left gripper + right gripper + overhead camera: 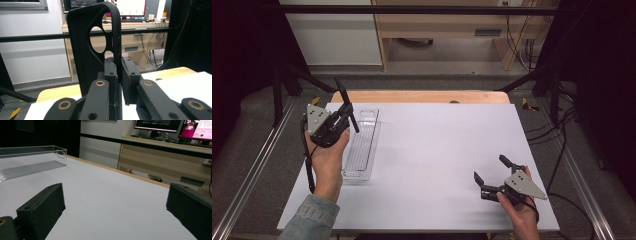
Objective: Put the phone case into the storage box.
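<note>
A black phone case (346,102) with camera cut-outs stands upright in my left gripper (346,116), held above the far end of a clear plastic tray (362,145). In the left gripper view the jaws are shut on the lower edge of the phone case (82,50), the left gripper (119,65) pinching its rim. My right gripper (490,168) rests low over the white table top near the front right, open with nothing between its fingers. In the right gripper view, the right gripper (115,195) points across the table toward the clear tray (30,155).
The white table top (437,150) lies on a wooden board. A black bar (412,9) crosses the far side, with metal rails along both sides. A wooden desk (447,25) and cables (562,130) stand beyond and to the right.
</note>
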A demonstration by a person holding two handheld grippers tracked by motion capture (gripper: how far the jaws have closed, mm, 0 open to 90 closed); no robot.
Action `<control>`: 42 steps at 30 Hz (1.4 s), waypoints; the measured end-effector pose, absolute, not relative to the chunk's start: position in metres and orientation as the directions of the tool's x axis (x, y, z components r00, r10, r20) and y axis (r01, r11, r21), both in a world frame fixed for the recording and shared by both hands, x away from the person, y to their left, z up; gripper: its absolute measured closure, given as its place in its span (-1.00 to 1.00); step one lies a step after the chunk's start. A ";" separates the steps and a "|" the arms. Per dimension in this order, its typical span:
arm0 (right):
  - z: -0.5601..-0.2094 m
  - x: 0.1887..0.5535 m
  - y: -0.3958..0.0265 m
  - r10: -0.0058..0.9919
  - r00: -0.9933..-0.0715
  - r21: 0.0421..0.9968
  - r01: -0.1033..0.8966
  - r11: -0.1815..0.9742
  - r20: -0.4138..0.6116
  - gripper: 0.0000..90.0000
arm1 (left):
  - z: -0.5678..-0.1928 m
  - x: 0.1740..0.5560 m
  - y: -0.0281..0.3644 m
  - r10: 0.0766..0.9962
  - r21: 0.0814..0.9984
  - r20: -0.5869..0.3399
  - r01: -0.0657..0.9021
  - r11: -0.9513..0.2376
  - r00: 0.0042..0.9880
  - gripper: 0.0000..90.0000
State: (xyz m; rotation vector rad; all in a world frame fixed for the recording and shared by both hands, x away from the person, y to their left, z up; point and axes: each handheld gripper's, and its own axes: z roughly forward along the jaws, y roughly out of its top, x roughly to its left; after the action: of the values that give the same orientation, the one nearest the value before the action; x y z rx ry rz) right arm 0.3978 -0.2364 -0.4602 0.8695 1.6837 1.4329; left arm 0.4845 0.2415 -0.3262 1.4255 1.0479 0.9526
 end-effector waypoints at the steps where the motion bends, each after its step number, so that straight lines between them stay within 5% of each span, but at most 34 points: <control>1: -0.460 0.398 -0.236 0.864 -0.491 0.989 0.028 0.145 -0.113 -0.95 | -0.326 0.486 0.242 0.956 0.994 0.005 0.101 -0.036 0.293 0.85; 42: -0.461 0.397 -0.232 0.856 -0.499 0.985 0.021 0.171 -0.138 -0.95 | -0.316 0.504 0.238 0.960 0.992 0.053 0.096 -0.082 0.275 0.85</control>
State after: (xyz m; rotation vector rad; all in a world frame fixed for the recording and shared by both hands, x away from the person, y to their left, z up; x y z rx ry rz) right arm 0.3971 -0.2315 -0.4607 0.8419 1.7026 1.4153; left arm 0.5037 0.2381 -0.3158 1.4550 1.0441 0.9985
